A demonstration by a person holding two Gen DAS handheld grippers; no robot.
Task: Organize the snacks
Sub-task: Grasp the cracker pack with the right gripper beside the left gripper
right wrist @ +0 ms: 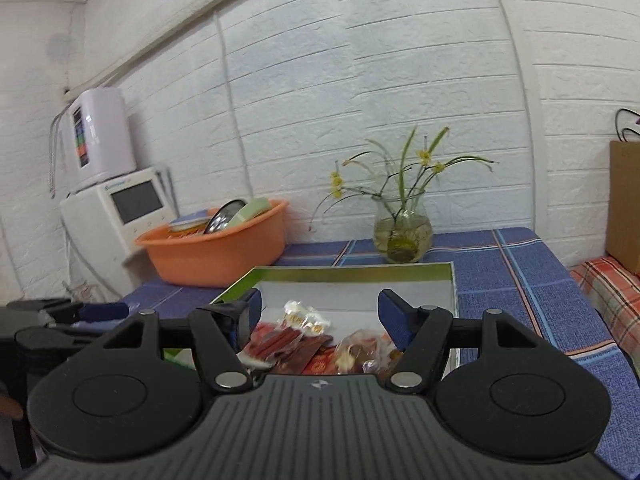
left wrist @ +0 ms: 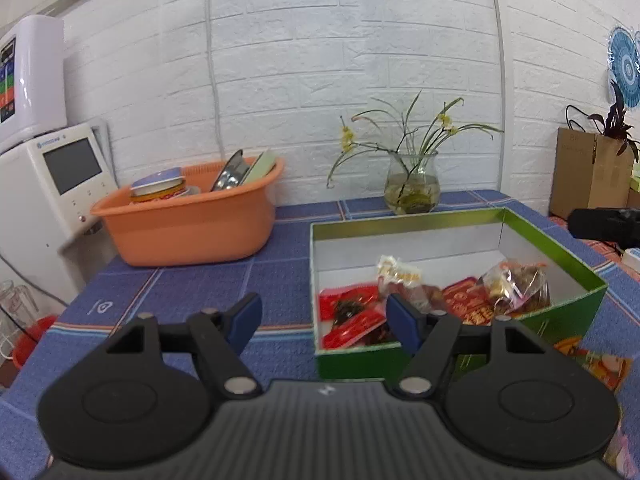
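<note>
A green box [left wrist: 568, 312] with a silver inside stands on the blue tablecloth and holds several snack packets: red packets [left wrist: 348, 320], a clear bag of brown snacks [left wrist: 516, 284] and a white-and-yellow wrapped piece [left wrist: 396, 272]. My left gripper [left wrist: 324, 322] is open and empty, over the box's front left corner. My right gripper [right wrist: 318, 314] is open and empty above the box [right wrist: 352, 272], with the packets [right wrist: 296, 340] between its fingers in view. The left gripper also shows at the left edge of the right wrist view [right wrist: 80, 314].
An orange basin [left wrist: 192, 224] with dishes and a can sits at the back left. A glass vase with flowers [left wrist: 412, 188] stands behind the box. White appliances [left wrist: 52, 184] stand at the left. A brown paper bag [left wrist: 592, 172] is at the far right. More snack packets [left wrist: 600, 364] lie right of the box.
</note>
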